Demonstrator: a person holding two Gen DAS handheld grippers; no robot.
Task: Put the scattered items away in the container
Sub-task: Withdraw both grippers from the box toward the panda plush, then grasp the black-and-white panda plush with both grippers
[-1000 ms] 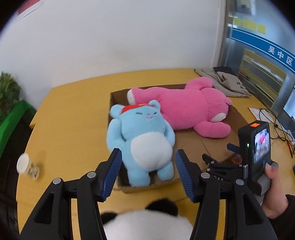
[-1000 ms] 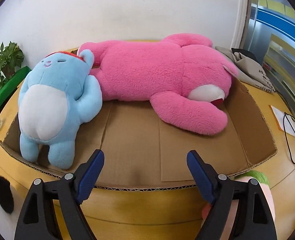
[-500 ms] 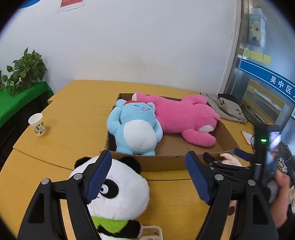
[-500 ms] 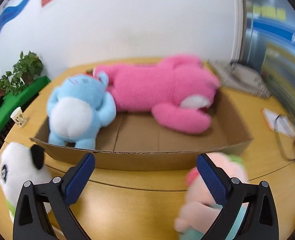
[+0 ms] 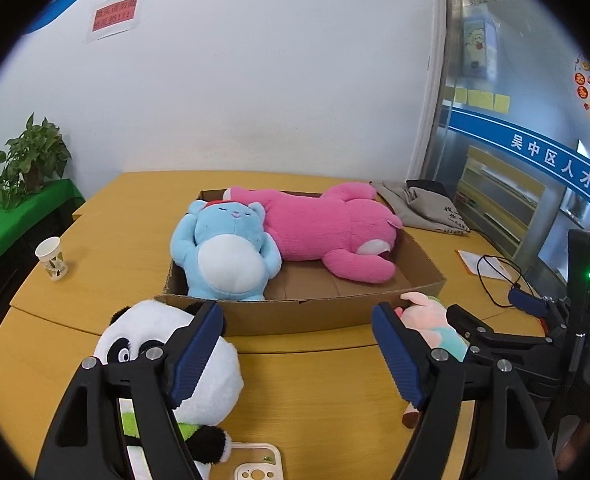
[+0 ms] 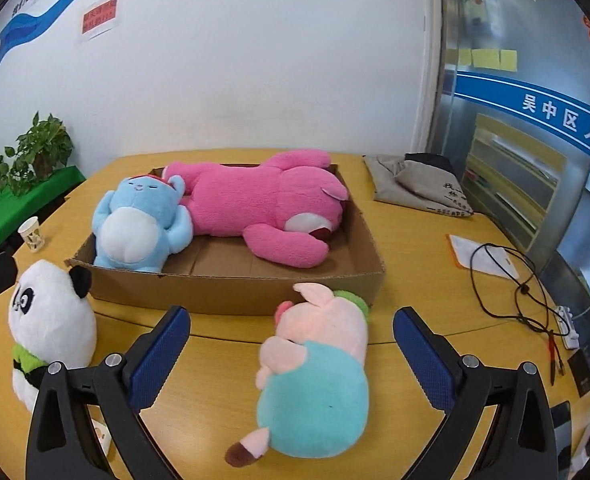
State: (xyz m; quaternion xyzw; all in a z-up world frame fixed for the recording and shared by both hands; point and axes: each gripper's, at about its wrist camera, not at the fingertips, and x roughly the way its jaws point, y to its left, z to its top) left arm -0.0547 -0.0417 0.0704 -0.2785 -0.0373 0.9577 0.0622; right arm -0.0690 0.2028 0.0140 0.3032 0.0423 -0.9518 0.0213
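A shallow cardboard box (image 5: 307, 314) (image 6: 231, 290) on the yellow table holds a blue plush (image 5: 227, 252) (image 6: 139, 224) and a long pink plush (image 5: 327, 228) (image 6: 263, 204). A panda plush (image 5: 163, 364) (image 6: 51, 324) sits on the table in front of the box's left corner. A pink pig plush in teal (image 6: 315, 376) (image 5: 431, 320) lies in front of the box's right part. My left gripper (image 5: 297, 356) is open and empty, its left finger beside the panda. My right gripper (image 6: 291, 356) is open and empty, astride the pig without touching it.
A paper cup (image 5: 51, 258) (image 6: 32, 233) stands at the table's left. A grey cloth bag (image 6: 419, 186) (image 5: 423, 208) lies behind the box at right. Black cables (image 6: 511, 280) and papers lie at the right edge. A white phone case (image 5: 255, 464) lies near the front edge.
Both grippers have pulled back and up from the box. The panda and the pig now show in front of the box. Both grippers stay open.
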